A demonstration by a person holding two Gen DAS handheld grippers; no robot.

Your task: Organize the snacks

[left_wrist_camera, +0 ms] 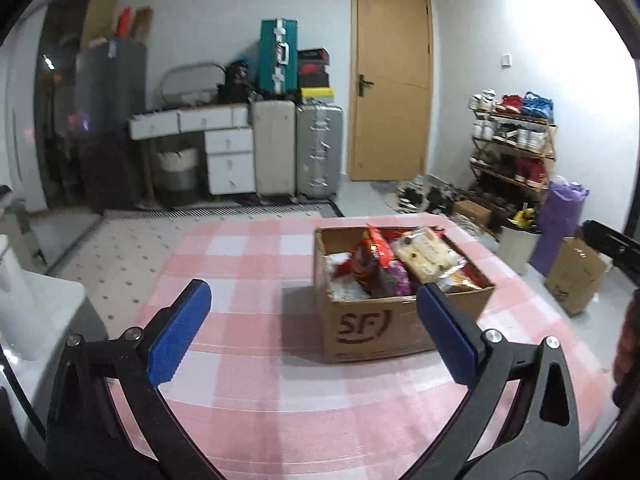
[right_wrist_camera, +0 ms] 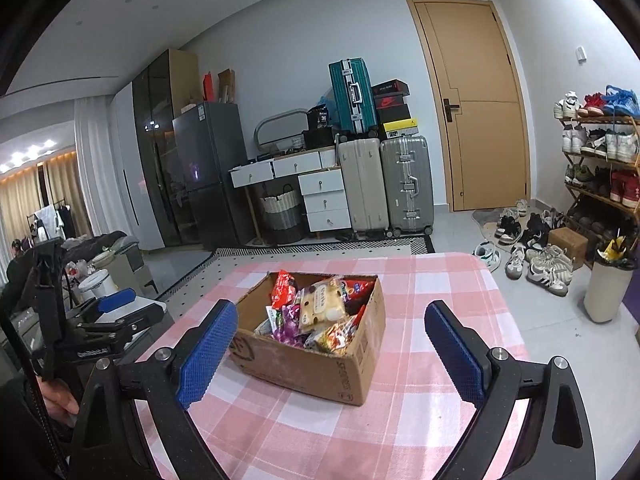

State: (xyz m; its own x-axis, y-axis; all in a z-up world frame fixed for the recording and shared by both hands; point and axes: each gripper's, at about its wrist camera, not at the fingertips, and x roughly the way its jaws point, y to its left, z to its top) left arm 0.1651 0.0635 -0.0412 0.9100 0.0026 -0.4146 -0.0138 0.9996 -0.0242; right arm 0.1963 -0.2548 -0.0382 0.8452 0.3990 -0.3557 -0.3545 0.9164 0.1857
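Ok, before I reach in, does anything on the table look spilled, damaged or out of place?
Nothing spilled. The snacks sit jumbled inside the open box, which lies at an angle to the checks of the cloth. The cardboard looks scuffed but whole.

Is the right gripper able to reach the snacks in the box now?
Probably yes. The right gripper is open, the box has no lid, and the snacks lie exposed ahead of it.

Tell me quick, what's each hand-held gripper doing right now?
Left hand-held gripper: open, holding nothing.
Right hand-held gripper: open, holding nothing.
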